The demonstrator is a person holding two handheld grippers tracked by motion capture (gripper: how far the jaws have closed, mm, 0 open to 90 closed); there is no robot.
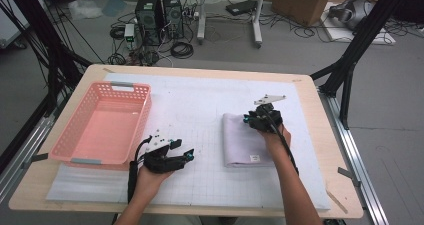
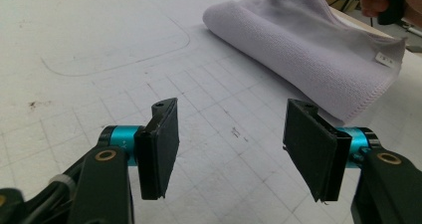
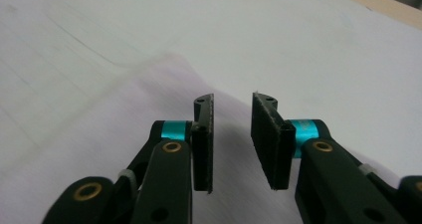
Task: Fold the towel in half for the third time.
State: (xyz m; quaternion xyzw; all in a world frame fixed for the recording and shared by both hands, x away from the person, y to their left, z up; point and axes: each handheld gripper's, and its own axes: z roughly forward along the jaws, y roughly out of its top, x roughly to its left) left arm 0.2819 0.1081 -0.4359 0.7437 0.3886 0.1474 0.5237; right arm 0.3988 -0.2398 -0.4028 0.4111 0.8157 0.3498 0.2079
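On the left of the table point(image 1: 200, 82) in the high view stands a pink basket point(image 1: 102, 122), which neither gripper view shows. Just beside its near right corner the left gripper point(image 1: 186, 155) rests low over the white mat point(image 1: 200, 110), held in the left hand point(image 1: 150, 177). To the right lies the folded towel point(image 1: 245, 140), pale lilac, flat on the mat, and the right gripper point(image 1: 248, 119) is over its far edge.

The left gripper view gives what the high view cannot: the left gripper point(image 2: 231, 144) has its jaws wide apart with only the gridded mat between them, touching nothing. The towel point(image 2: 308, 55) lies well ahead of it, with a small white label point(image 2: 384, 59) at one corner.

The right gripper view is blurred. The right gripper point(image 3: 232, 139) has its jaws a narrow gap apart, just above the towel point(image 3: 99, 149); nothing is pinched between the pads, and whether their tips touch the cloth I cannot tell.
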